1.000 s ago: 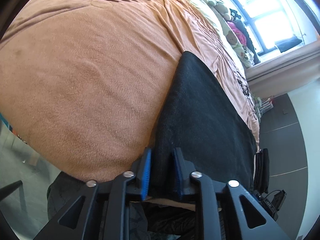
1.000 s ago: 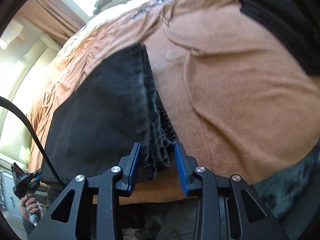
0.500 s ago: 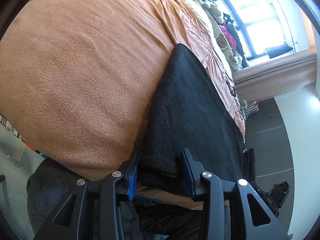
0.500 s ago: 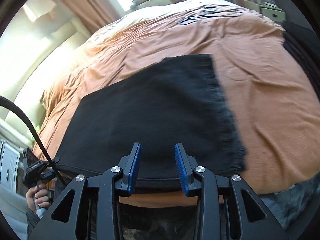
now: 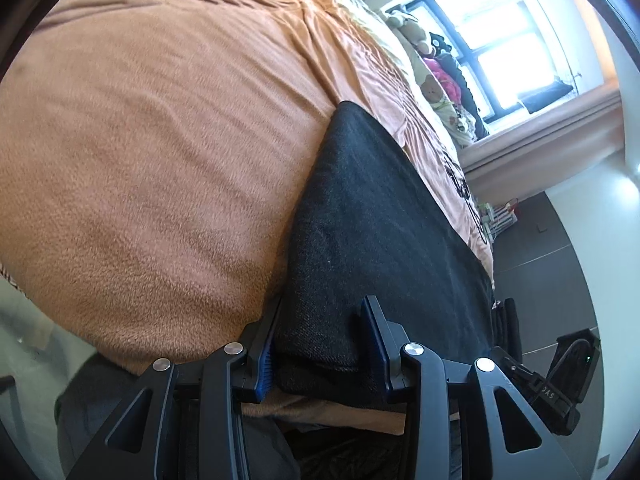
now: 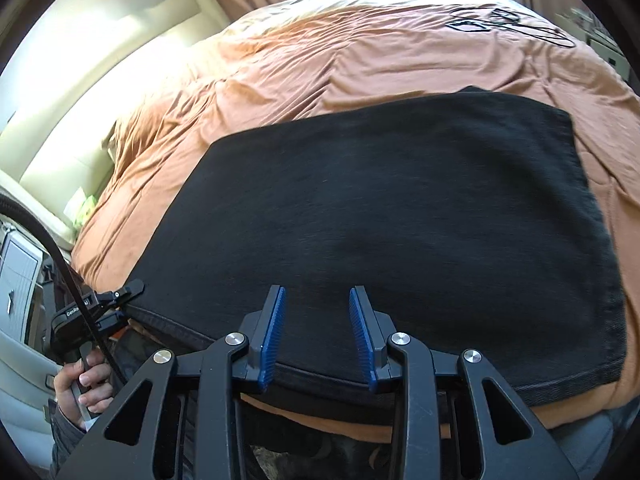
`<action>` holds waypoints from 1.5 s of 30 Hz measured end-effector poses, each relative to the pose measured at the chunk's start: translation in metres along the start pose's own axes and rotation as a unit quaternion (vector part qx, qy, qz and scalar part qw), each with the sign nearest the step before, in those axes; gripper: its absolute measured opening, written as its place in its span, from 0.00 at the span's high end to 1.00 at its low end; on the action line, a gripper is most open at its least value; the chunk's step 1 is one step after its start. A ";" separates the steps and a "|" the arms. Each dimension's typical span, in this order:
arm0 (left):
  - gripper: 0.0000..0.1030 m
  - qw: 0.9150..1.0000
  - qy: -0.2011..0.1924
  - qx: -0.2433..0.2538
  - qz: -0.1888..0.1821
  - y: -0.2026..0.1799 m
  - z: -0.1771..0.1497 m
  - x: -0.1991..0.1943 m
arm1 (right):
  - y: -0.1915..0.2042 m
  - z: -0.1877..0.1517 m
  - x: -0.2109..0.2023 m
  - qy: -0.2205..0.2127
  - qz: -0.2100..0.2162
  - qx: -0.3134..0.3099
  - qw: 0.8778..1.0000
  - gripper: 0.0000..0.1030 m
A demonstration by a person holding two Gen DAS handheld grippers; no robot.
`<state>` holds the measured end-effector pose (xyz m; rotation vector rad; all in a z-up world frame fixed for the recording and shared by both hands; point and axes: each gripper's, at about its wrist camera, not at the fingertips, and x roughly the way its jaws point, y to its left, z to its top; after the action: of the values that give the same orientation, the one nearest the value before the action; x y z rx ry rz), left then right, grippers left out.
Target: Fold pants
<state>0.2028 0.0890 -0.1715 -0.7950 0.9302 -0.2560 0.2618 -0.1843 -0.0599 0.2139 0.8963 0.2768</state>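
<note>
1. Black fabric fills the left wrist view: the folded pants [image 5: 384, 216] lie on the orange blanket [image 5: 152, 152] of the bed.
2. Against that blanket, the pants sit at the near edge, their rounded fold running away toward the window [image 5: 504, 36].
3. Left tool [image 5: 320, 344]: its blue pads stand on either side of the thick near corner of the pants, and the fabric fills the gap between them; I cannot tell whether the pads press it.
4. Stuffed toys [image 5: 428, 60] lie beyond the blanket's far end, under the window.
5. From the right wrist view, the pants [image 6: 400, 216] spread flat and wide across the near part of the blanket [image 6: 320, 48].
6. Right tool [image 6: 316, 332]: pads apart, above the near hem of the pants, with nothing pinched.
7. At the pants' left corner, off the blanket's edge, a hand [image 6: 80, 384] holds the other tool [image 6: 128, 300], which reaches the fabric there.
</note>
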 end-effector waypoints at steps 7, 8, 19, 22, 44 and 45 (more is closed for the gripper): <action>0.77 1.000 -0.016 -0.002 -0.006 -0.001 0.000 -0.005 | 0.014 -0.001 0.032 0.029 -0.010 -0.005 1.000 0.84; 0.79 1.000 -0.017 -0.006 -0.010 0.000 0.000 -0.006 | 0.016 -0.004 0.036 0.035 -0.011 -0.006 0.999 0.86; 0.81 0.999 -0.018 -0.019 -0.019 0.000 -0.004 -0.013 | 0.041 -0.029 0.042 0.079 -0.001 -0.045 0.996 0.87; 0.81 0.999 -0.019 -0.020 -0.018 -0.001 -0.004 -0.013 | 0.040 -0.019 0.038 0.074 -0.005 -0.042 0.996 0.92; 0.81 0.999 -0.038 -0.039 -0.002 0.000 -0.009 -0.011 | 0.023 0.052 0.087 0.049 -0.016 -0.030 0.998 0.95; 0.81 0.998 -0.041 -0.037 -0.001 -0.001 -0.010 -0.011 | 0.022 0.056 0.090 0.048 -0.015 -0.031 0.998 0.96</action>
<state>0.1882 0.0894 -0.1675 -0.8685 0.8645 -0.1905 0.3565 -0.1386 -0.0857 0.1300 0.9839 0.2885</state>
